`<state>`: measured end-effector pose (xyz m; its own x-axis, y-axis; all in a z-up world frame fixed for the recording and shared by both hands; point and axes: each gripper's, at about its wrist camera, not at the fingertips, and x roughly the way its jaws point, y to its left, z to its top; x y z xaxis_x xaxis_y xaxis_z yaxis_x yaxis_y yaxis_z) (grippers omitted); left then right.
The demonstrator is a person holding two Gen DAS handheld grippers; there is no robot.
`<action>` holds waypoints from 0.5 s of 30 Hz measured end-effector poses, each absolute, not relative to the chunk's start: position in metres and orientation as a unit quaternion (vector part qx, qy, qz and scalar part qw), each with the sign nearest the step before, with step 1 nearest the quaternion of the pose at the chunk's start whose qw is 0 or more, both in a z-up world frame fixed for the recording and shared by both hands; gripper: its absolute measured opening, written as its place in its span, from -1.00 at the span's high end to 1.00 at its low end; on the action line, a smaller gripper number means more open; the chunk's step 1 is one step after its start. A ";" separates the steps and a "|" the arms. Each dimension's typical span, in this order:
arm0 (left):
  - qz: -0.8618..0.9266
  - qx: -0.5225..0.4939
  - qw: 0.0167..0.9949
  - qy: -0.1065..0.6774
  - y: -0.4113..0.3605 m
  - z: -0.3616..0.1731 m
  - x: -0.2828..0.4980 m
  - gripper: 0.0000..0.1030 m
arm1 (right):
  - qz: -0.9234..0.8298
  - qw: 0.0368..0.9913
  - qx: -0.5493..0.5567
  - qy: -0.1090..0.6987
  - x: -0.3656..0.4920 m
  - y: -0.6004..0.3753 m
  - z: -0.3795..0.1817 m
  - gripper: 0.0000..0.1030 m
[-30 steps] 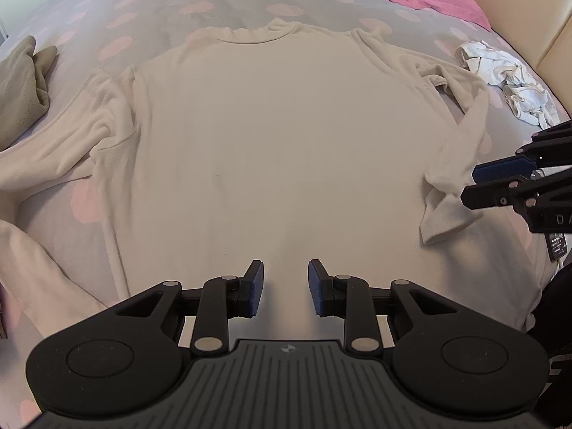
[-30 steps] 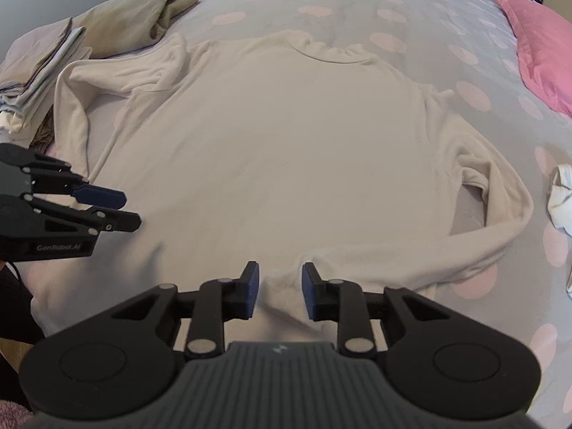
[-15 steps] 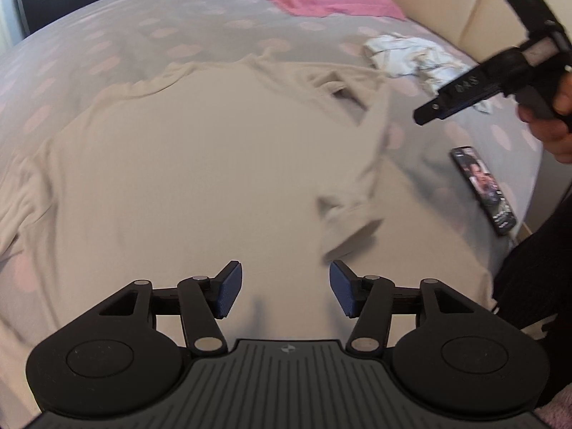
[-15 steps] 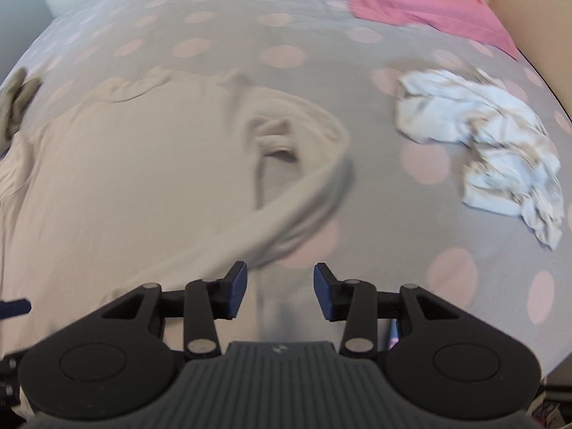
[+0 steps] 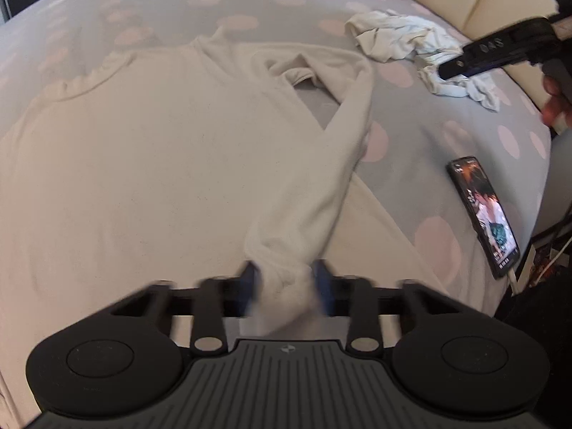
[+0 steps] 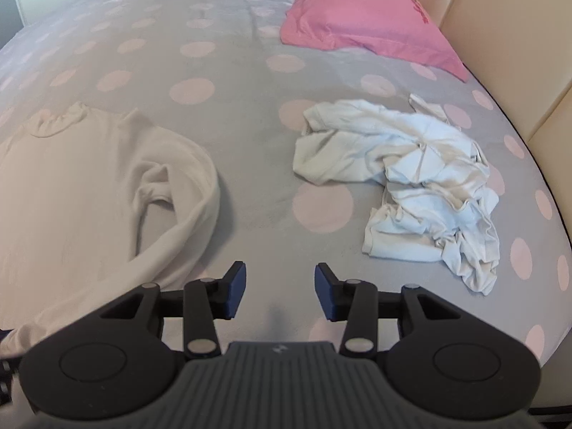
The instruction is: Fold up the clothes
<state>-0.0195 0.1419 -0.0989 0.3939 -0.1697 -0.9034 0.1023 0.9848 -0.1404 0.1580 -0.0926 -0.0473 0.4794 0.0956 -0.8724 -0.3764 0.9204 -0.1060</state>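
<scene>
Our cream sweater [image 5: 150,164] lies flat. Our left gripper [image 5: 286,282] pinches its sleeve cuff [image 5: 282,286]; our right gripper [image 6: 280,289] hovers wide, empty.

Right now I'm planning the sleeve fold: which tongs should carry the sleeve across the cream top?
Left. The left tongs already have the sleeve cuff between their pads, while the right tongs hang open over bare bedsheet.
</scene>
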 end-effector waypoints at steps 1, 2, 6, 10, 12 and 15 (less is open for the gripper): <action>-0.078 -0.033 0.832 0.549 0.142 -0.101 -0.014 0.77 | 0.135 0.847 -0.146 0.493 0.160 -0.094 -0.051 0.10; -0.073 -0.036 0.833 0.547 0.144 -0.099 -0.011 0.82 | 0.131 0.847 -0.150 0.494 0.162 -0.095 -0.054 0.10; -0.061 -0.049 0.851 0.519 0.162 -0.071 0.000 0.85 | 0.106 0.852 -0.172 0.484 0.168 -0.099 -0.059 0.10; -0.044 -0.075 0.868 0.490 0.187 -0.039 0.011 0.86 | 0.102 0.848 -0.155 0.497 0.176 -0.099 -0.062 0.07; -0.028 -0.086 0.875 0.475 0.203 -0.021 0.013 0.86 | 0.104 0.848 -0.157 0.496 0.176 -0.095 -0.061 0.04; -0.005 -0.099 0.886 0.453 0.228 0.005 0.010 0.86 | 0.107 0.847 -0.159 0.495 0.177 -0.090 -0.061 0.02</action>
